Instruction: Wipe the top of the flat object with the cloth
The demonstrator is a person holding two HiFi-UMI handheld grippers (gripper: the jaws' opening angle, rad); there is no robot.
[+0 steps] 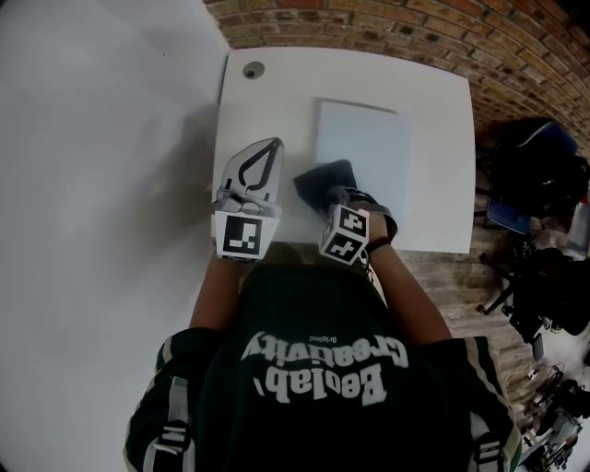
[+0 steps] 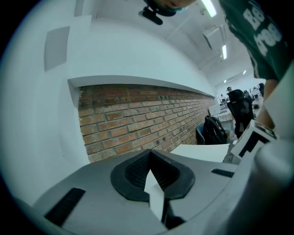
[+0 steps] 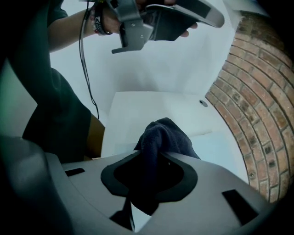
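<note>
A flat pale panel (image 1: 362, 146) lies on the white table (image 1: 267, 101), right of centre. My right gripper (image 1: 334, 198) is shut on a dark blue cloth (image 1: 322, 182), which sits at the panel's near left corner. In the right gripper view the cloth (image 3: 161, 136) bunches up between the jaws, with the panel (image 3: 216, 151) just beyond to the right. My left gripper (image 1: 274, 144) is held over the table's left part, jaws closed together and empty. Its view points at the brick wall, and the right gripper view shows the left gripper (image 3: 161, 20) raised overhead.
A round cable hole (image 1: 253, 69) sits in the table's far left corner. A brick wall (image 1: 387, 23) runs behind the table and a white wall (image 1: 92, 184) along its left. A chair with dark bags (image 1: 535, 184) stands on the wooden floor to the right.
</note>
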